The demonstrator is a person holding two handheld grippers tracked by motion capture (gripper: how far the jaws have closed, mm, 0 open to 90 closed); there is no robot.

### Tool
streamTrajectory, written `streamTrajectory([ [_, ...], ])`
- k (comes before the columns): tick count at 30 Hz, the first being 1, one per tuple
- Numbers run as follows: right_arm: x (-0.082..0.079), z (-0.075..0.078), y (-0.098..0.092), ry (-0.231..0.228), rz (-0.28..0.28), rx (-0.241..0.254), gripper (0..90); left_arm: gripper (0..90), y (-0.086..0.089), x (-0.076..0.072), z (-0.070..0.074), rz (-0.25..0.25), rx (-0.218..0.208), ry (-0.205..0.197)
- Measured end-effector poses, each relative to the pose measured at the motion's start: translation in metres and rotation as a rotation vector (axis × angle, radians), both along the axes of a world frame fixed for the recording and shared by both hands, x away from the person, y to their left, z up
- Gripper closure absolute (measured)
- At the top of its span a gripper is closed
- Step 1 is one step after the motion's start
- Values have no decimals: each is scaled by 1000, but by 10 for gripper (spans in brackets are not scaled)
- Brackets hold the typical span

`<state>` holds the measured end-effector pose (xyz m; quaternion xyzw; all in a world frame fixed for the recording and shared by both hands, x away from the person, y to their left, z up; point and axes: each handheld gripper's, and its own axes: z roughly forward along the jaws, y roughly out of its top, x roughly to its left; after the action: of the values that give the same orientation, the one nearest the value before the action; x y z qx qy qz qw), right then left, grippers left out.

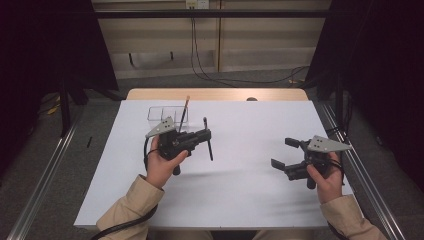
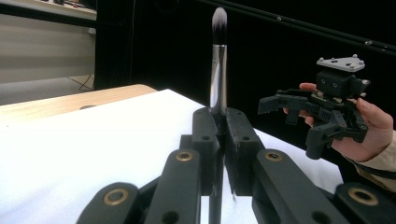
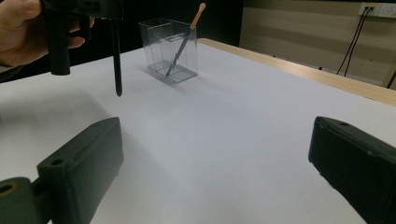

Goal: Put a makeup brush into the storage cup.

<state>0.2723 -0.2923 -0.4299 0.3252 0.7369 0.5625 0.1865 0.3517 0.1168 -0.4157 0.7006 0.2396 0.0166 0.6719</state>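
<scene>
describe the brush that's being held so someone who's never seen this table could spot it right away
On the white table, look left of centre to the left gripper, just in front of the clear plastic box. Its shut jaws clamp a slim makeup brush with a black handle and silver ferrule, bristles up. Unlike the orange-handled brush leaning in the box, it hangs clear of the table.

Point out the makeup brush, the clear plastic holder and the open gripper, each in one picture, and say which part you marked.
makeup brush (image 2: 218,84), left gripper view, on its shiny metal ferrule.
clear plastic holder (image 3: 161,35), right gripper view, on its front wall.
right gripper (image 1: 283,152), high view, midway between its spread jaws.
</scene>
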Motion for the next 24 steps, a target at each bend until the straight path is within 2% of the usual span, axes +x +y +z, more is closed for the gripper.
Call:
streamTrajectory([
  [24,-11,-5,-13,4,-4,-9,29,837,3,1,2,6,2,-4],
])
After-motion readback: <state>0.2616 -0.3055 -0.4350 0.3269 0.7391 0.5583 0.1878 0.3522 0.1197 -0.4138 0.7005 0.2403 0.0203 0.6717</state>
